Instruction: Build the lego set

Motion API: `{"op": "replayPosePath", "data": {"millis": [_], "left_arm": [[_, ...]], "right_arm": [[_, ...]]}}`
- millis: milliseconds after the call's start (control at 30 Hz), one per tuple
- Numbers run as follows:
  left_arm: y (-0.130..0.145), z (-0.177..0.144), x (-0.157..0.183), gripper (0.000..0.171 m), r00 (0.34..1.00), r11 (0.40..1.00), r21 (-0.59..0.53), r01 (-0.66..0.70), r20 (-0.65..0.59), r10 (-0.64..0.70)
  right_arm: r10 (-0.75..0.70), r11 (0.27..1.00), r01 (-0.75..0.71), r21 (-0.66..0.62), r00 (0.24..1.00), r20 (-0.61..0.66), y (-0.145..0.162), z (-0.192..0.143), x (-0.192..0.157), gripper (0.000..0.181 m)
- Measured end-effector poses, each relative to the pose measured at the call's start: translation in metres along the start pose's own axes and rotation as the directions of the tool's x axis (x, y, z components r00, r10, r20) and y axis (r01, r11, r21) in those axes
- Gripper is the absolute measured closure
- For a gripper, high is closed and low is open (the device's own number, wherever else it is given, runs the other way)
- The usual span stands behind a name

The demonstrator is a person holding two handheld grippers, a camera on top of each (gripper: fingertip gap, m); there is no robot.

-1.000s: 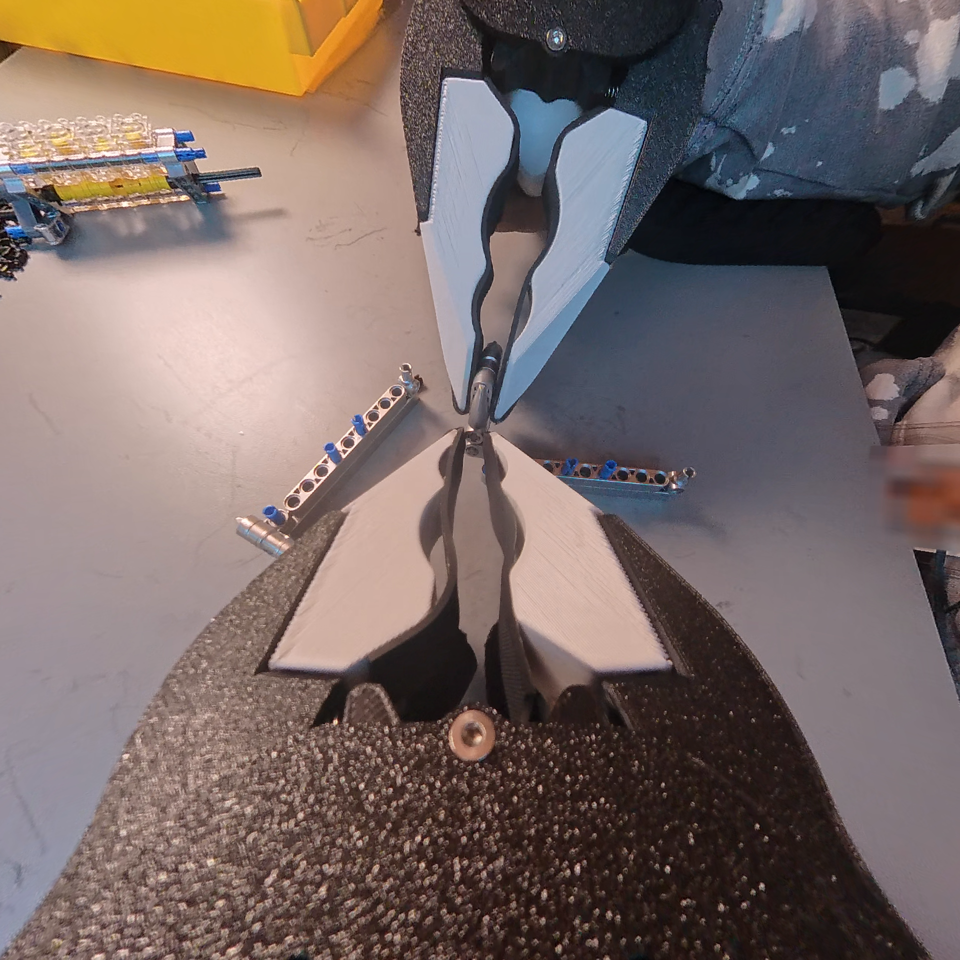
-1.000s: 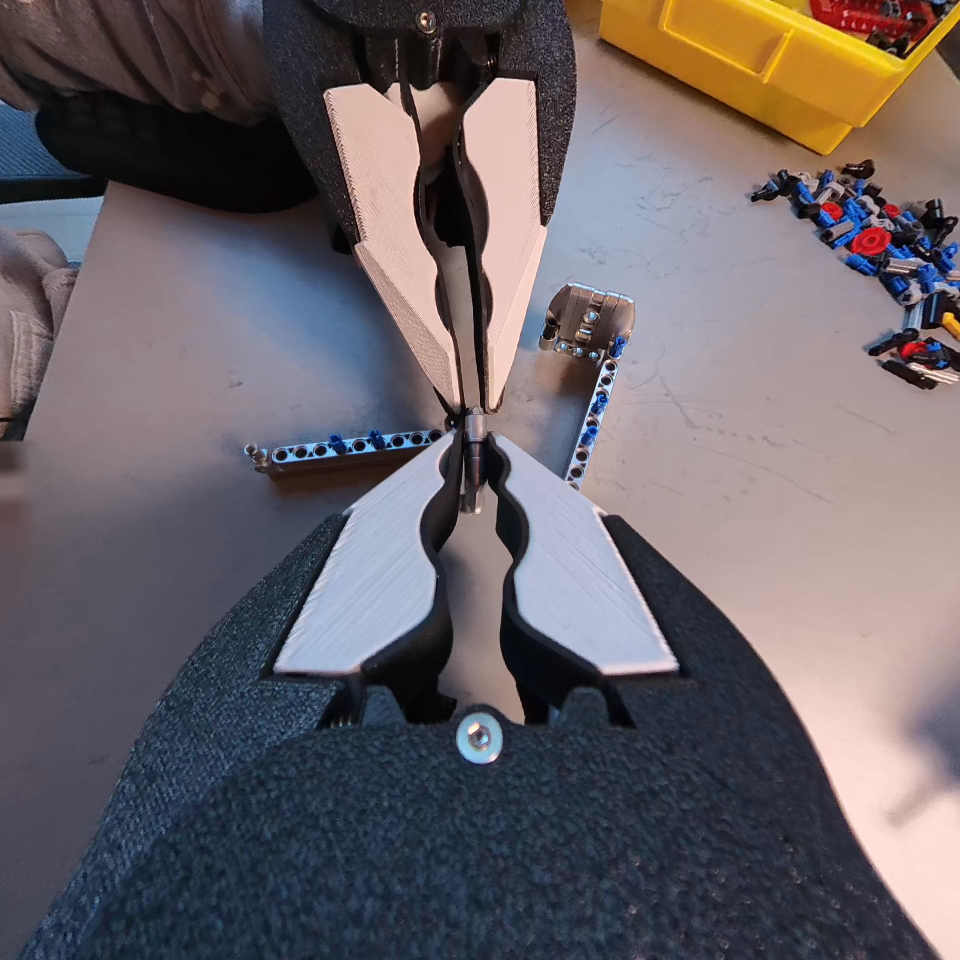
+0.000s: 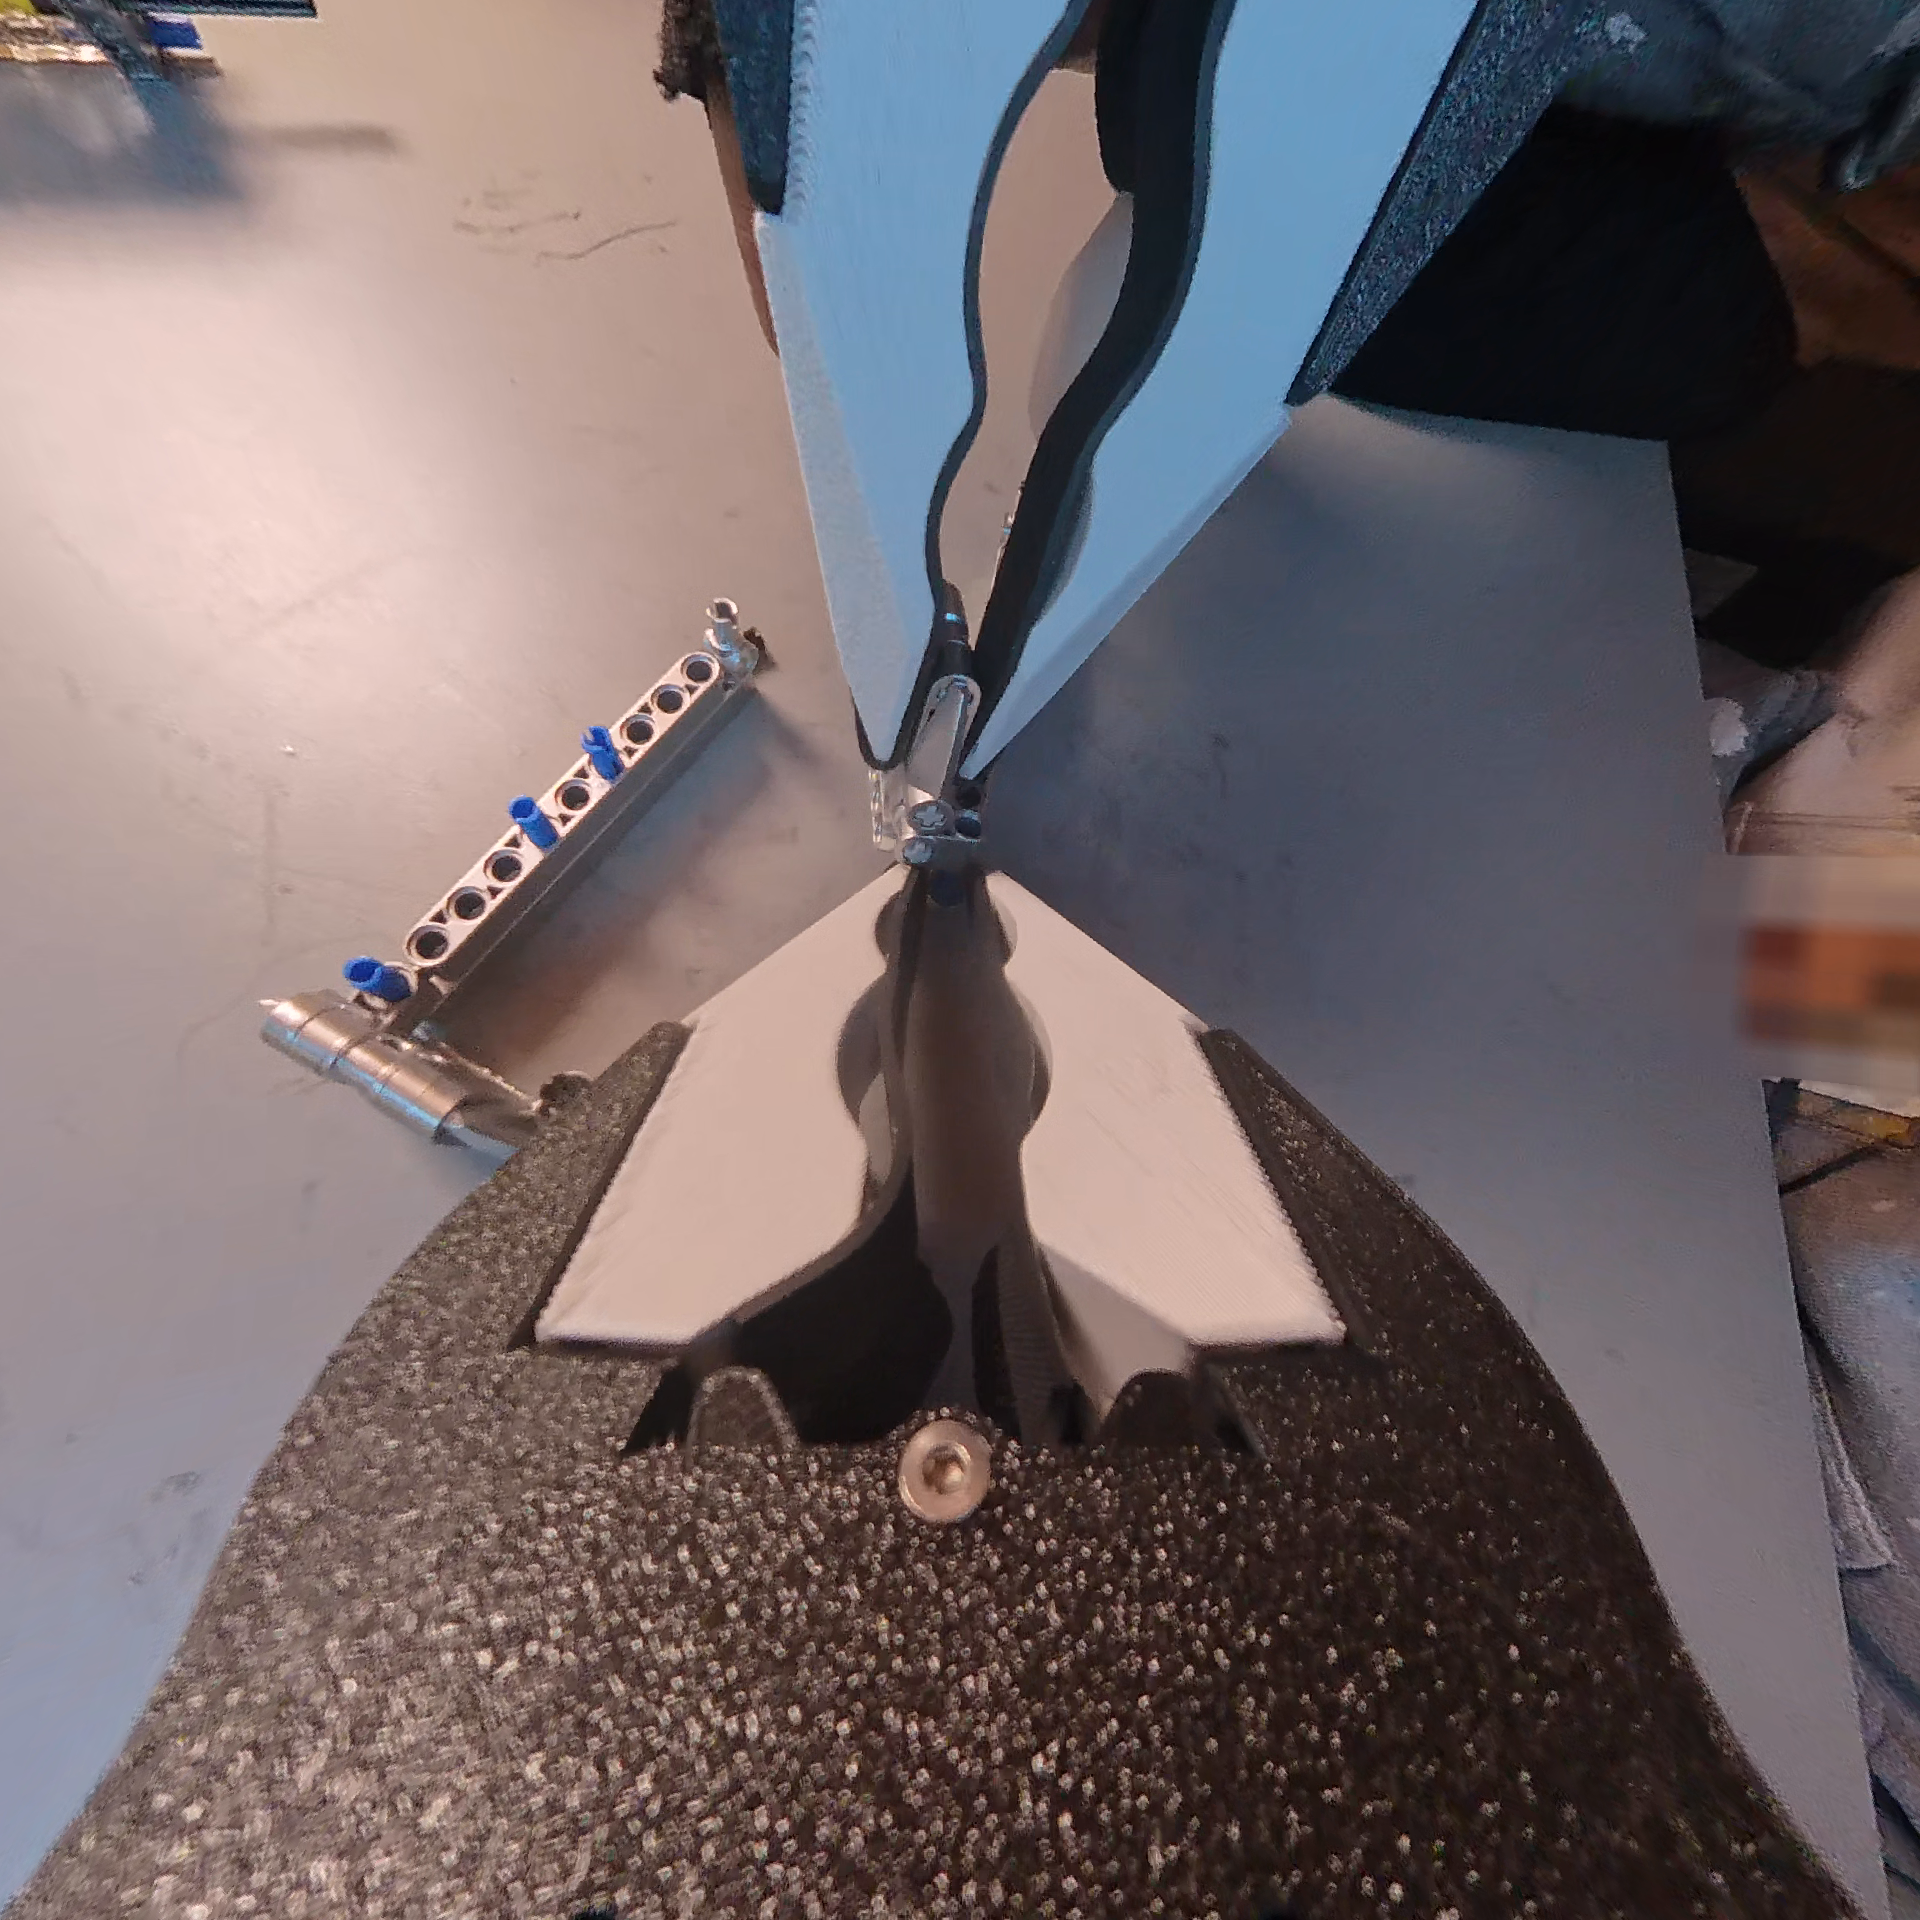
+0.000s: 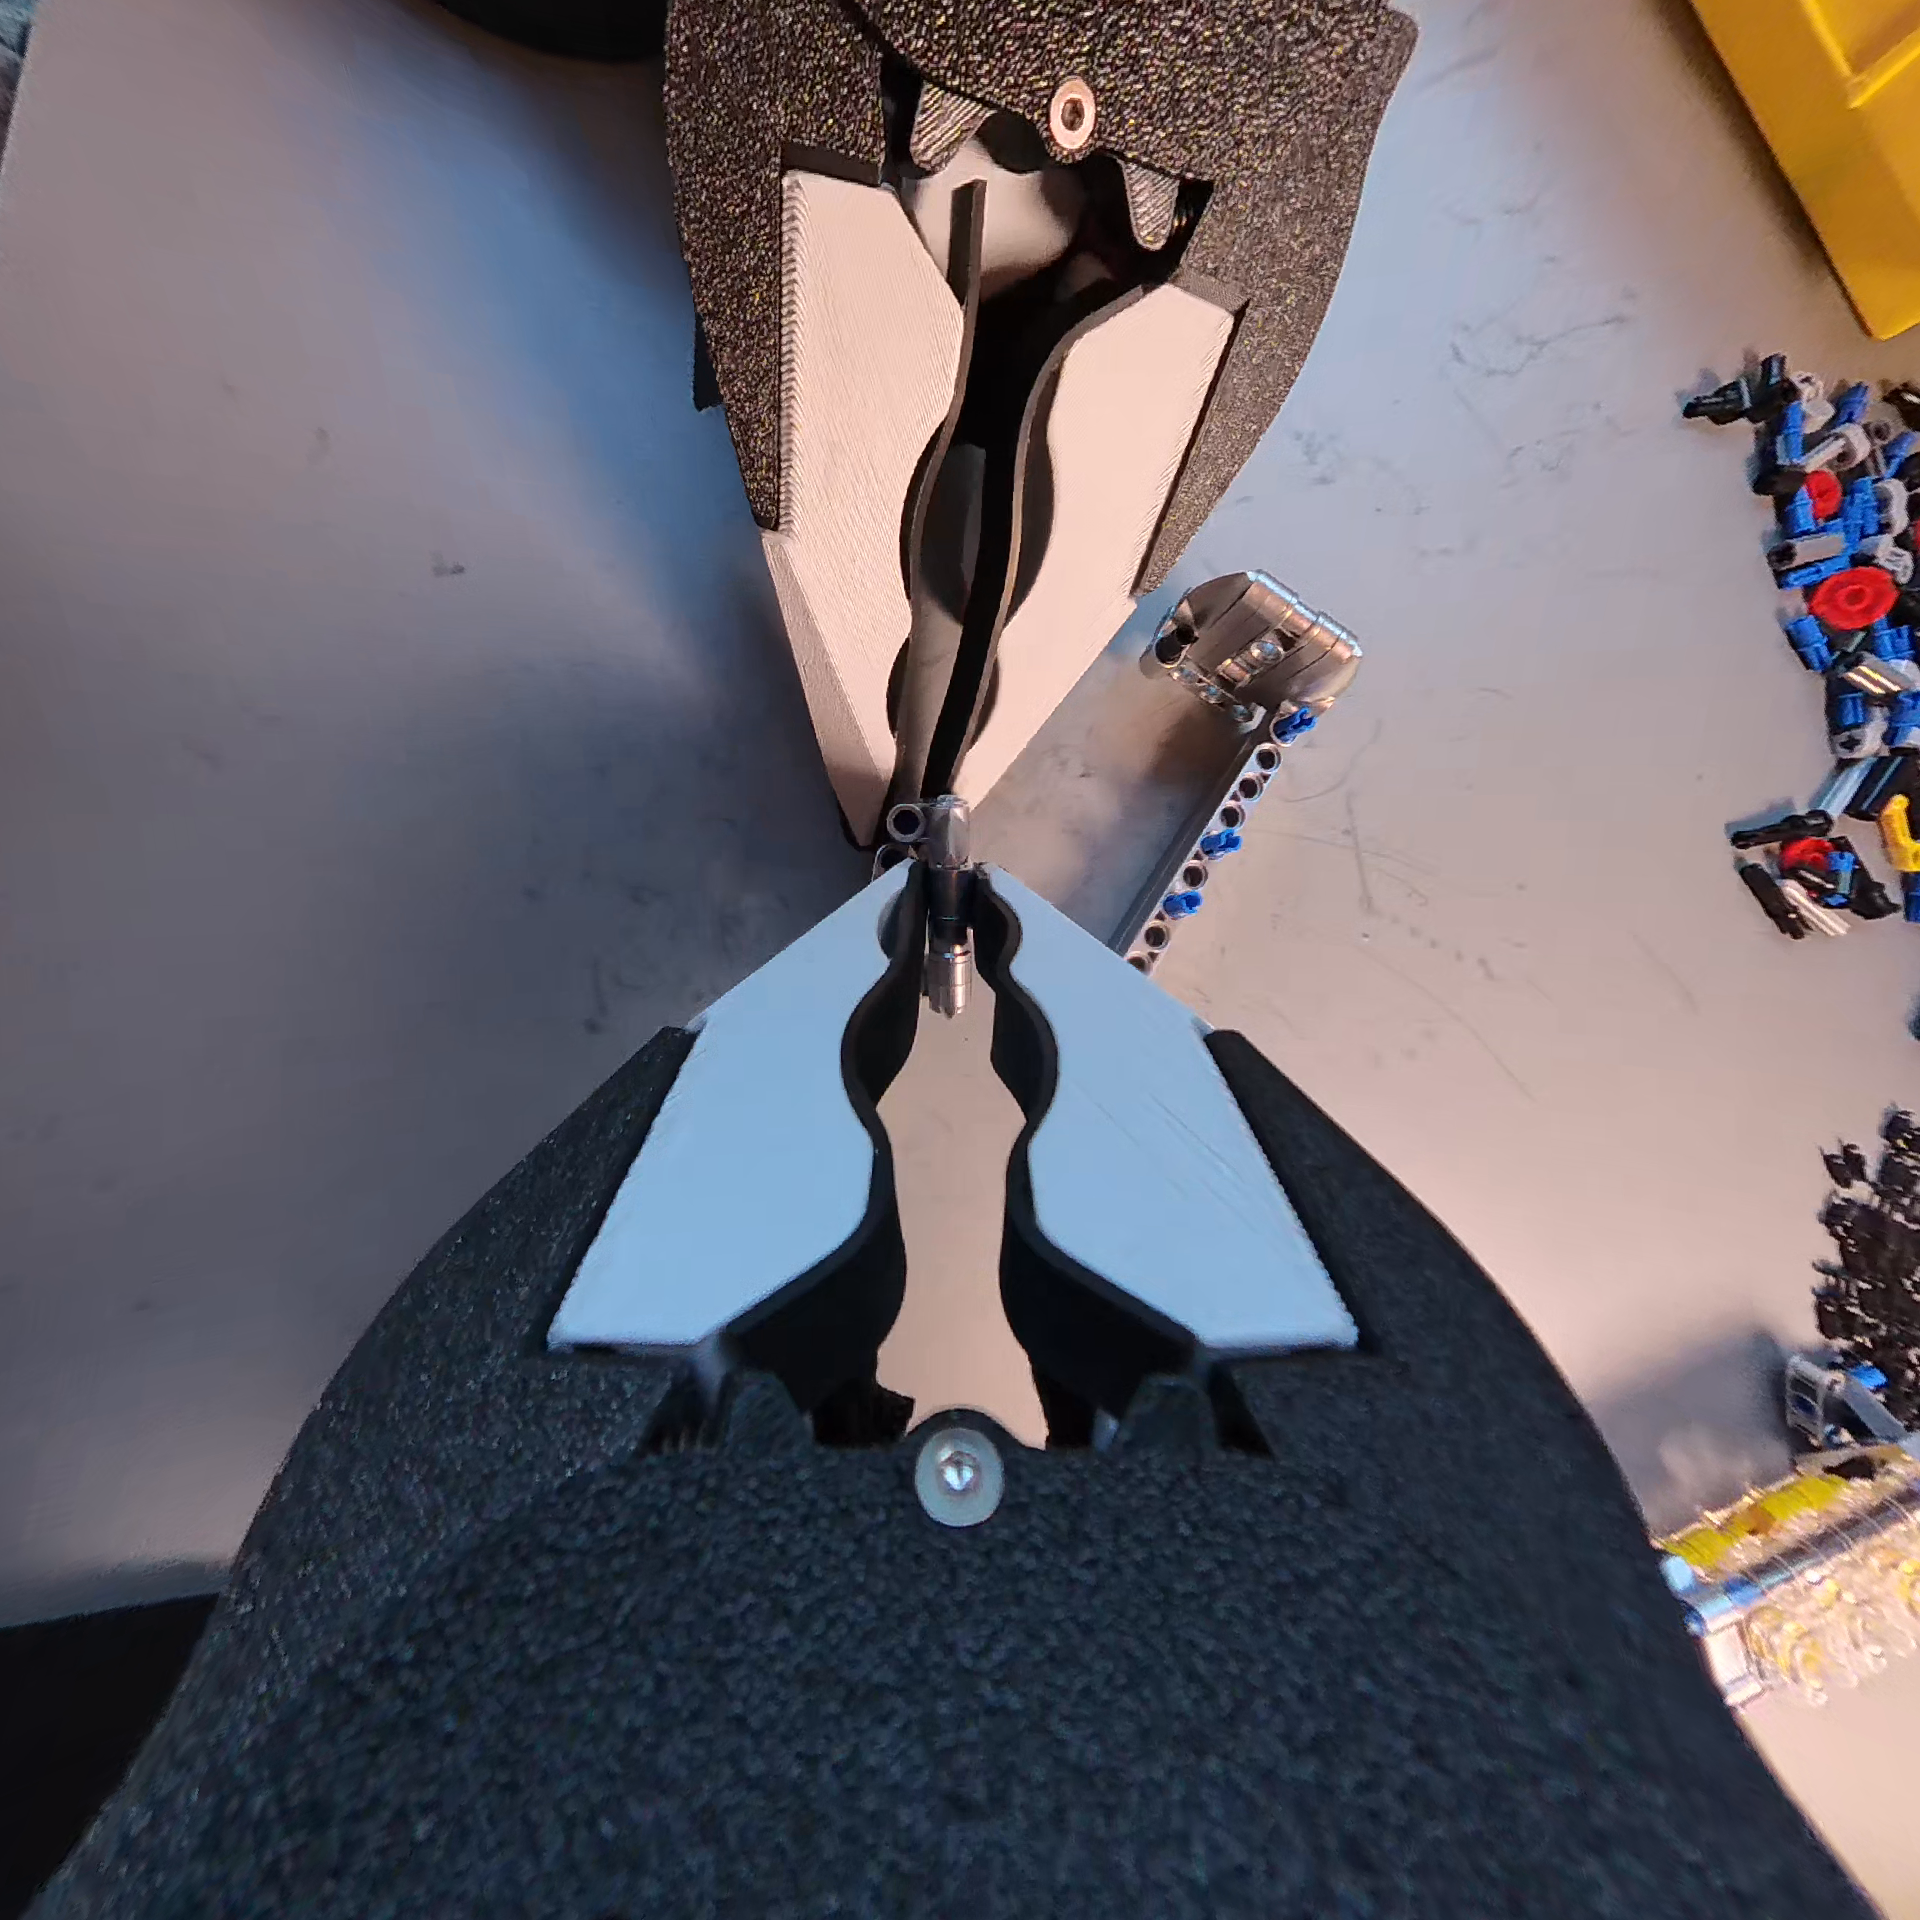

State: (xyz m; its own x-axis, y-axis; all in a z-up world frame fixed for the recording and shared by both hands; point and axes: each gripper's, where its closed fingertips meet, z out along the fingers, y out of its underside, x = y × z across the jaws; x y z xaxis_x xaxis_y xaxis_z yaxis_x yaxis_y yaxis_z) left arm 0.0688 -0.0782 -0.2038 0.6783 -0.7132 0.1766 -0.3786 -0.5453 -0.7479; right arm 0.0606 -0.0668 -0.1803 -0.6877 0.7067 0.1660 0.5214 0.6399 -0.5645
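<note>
My two grippers meet tip to tip above the grey table. In the right wrist view my right gripper (image 4: 940, 883) is shut on a short grey pin piece (image 4: 948, 935) that points towards the camera. My left gripper (image 4: 914, 816) comes down from the top and is shut on a small grey holed part (image 4: 904, 823). In the left wrist view my left gripper (image 3: 933, 883) is shut on that grey part, where a blue pin (image 3: 945, 891) shows. The right gripper (image 3: 925, 764) holds the pin piece with a grey cross connector (image 3: 935, 821) against it.
A grey holed beam with blue pins and a grey elbow block lies on the table (image 3: 582, 810), also in the right wrist view (image 4: 1216, 800). Piles of small blue, red and black parts (image 4: 1839, 644), a yellow bin (image 4: 1829, 156) and a clear-yellow assembly (image 4: 1818, 1600) lie at the right. My left and right fingertips are right by each other. Both grippers' tips are roughly 25 cm from the clear-yellow assembly (image 4: 1818, 1600).
Both grippers stay shut and tip to tip. They have tilted and closed in, so each view looks more steeply down. The side-on beam beside the left gripper is out of view.
</note>
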Motion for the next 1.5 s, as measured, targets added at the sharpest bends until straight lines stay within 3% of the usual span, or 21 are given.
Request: {"op": "replayPosePath", "data": {"millis": [367,567,767,1067,1233,1367,1500], "left_arm": [[-0.003,0.013,0.037,0.166,0.983,0.991,-0.02,-0.129,-0.133,0.125],[-0.009,0.029,0.061,0.166,0.938,0.964,-0.028,-0.263,-0.241,0.249],[-0.011,0.028,0.041,0.163,0.956,0.967,-0.032,-0.253,-0.163,0.244],[-0.017,0.026,0.032,0.163,0.964,0.966,-0.034,-0.258,-0.079,0.255],[0.0,0.0,0.06,0.156,0.946,0.974,-0.036,-0.224,-0.246,0.208],[0.013,0.008,0.07,0.148,0.934,0.953,-0.066,-0.297,-0.228,0.275],[0.009,0.015,0.068,0.152,0.932,0.94,-0.088,-0.33,-0.189,0.309]], "right_arm": [[0.166,0.984,-0.165,0.072,0.986,-0.003,0.033,-0.043,-0.027,0.176],[0.17,0.981,-0.172,0.085,0.985,0.033,0.03,-0.048,-0.059,0.176],[0.251,0.968,-0.251,-0.004,0.964,0.091,0.057,-0.046,-0.083,0.175],[0.259,0.963,-0.263,0.053,0.964,0.063,0.037,-0.036,-0.096,0.175],[0.273,0.961,-0.274,0.028,0.961,0.039,0.043,-0.048,-0.1,0.175],[0.221,0.975,-0.221,0.001,0.972,0.082,0.033,-0.049,-0.12,0.175],[0.209,0.969,-0.21,-0.133,0.978,-0.02,0.055,-0.04,-0.104,0.176]]}}
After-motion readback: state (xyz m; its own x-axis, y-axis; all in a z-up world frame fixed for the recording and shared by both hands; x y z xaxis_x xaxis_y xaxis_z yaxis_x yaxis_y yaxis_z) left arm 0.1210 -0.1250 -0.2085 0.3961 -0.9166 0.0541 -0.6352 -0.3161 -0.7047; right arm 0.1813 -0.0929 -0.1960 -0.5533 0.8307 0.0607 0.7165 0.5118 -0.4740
